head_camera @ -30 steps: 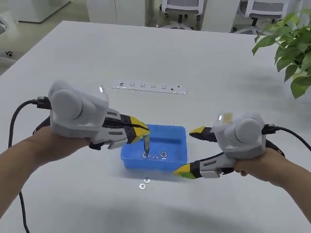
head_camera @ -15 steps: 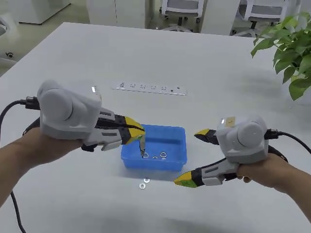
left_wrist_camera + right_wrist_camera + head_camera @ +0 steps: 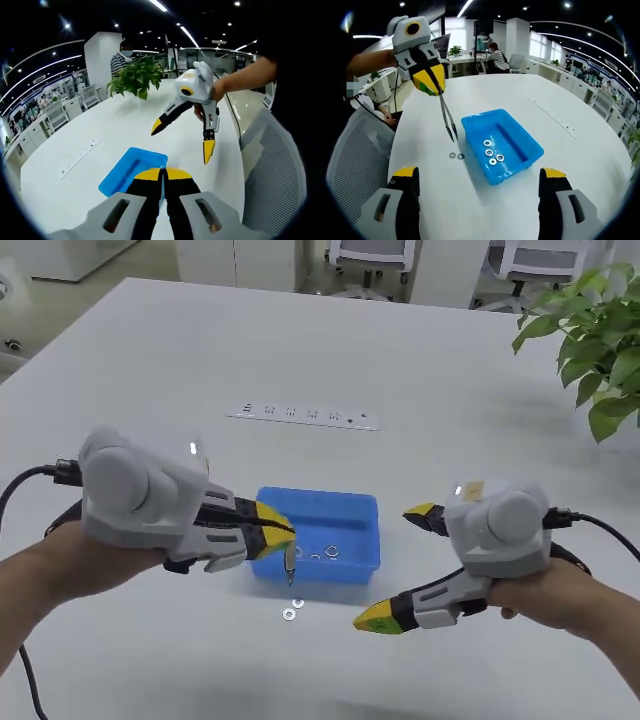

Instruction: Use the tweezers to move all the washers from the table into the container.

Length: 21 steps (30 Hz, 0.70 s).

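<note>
Blue container (image 3: 350, 508) sits between your two tools, with four washers (image 3: 489, 152) already lying on its floor; two more washers (image 3: 452, 155) lie on the white table (image 3: 150, 360) just beside its near wall, touching or almost touching each other. Your left gripper (image 3: 278, 528) is clamped narrow on the tweezers (image 3: 446, 115), whose tips hang above the table close to that pair and look empty; your right gripper (image 3: 390, 566) is spread wide and carries nothing, off to the side of the container. For the pickup, it seems best to bring the tips straight down over one washer, not the gap between the two; straddle its rim, one tip through the hole, then squeeze gently, since flat washers tend to skate on a smooth top; lift clear of the wall before crossing.
</note>
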{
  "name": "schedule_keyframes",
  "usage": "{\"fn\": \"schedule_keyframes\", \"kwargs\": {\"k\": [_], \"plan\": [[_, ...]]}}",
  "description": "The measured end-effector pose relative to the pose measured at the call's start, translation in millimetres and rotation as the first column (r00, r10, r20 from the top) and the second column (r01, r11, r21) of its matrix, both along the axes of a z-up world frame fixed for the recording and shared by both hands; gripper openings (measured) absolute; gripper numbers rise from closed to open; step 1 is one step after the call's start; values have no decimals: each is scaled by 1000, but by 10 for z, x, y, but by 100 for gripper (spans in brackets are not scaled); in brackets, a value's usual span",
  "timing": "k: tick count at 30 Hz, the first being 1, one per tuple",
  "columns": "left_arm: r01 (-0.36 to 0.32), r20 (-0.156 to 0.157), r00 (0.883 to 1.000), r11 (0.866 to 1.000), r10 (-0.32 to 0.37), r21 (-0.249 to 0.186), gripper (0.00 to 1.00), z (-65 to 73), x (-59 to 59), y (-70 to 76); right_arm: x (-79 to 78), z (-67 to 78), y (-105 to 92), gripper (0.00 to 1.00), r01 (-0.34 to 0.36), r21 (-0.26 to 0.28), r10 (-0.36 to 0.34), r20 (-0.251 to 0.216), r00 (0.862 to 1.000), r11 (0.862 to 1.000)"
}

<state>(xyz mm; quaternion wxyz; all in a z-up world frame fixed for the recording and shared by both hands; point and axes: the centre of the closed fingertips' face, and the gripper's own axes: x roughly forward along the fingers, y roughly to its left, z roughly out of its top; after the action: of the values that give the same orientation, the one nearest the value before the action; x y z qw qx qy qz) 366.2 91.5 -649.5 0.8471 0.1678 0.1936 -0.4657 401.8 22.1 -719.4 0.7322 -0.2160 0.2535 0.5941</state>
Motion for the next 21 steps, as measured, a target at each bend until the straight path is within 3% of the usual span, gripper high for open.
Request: {"fn": "schedule_keyframes", "kwargs": {"k": [21], "plan": [[3,-50,999,1000,-3,-3,5,-267,-52,3,-114,-104,-22,100,-26,-34,25,-18,1000,999]]}}
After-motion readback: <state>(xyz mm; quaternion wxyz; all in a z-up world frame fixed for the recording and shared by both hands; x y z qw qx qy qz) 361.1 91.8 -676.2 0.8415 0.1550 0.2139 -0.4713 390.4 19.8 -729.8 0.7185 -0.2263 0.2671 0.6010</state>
